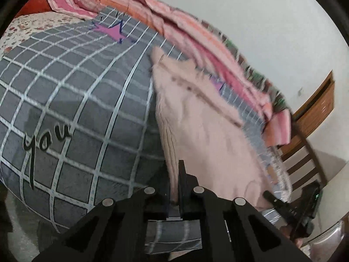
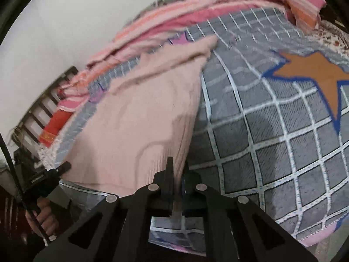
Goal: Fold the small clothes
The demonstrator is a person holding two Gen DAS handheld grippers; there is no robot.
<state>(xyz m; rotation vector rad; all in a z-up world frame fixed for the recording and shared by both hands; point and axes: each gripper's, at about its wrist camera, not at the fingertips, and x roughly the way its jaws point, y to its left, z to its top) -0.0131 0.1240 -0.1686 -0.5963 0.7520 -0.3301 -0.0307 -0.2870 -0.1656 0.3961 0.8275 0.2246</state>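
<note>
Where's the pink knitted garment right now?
The pale pink knitted garment lies on the grey grid-patterned bedspread, below the striped pink-orange blankets; its near ribbed edge is pinched by the left gripper and the right gripper.

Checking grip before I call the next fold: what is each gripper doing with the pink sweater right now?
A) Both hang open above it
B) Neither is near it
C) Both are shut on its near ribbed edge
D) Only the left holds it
C: the left gripper and the right gripper each have their fingers closed on the ribbed hem of the pink sweater, which lies on the grey checked blanket.
</note>
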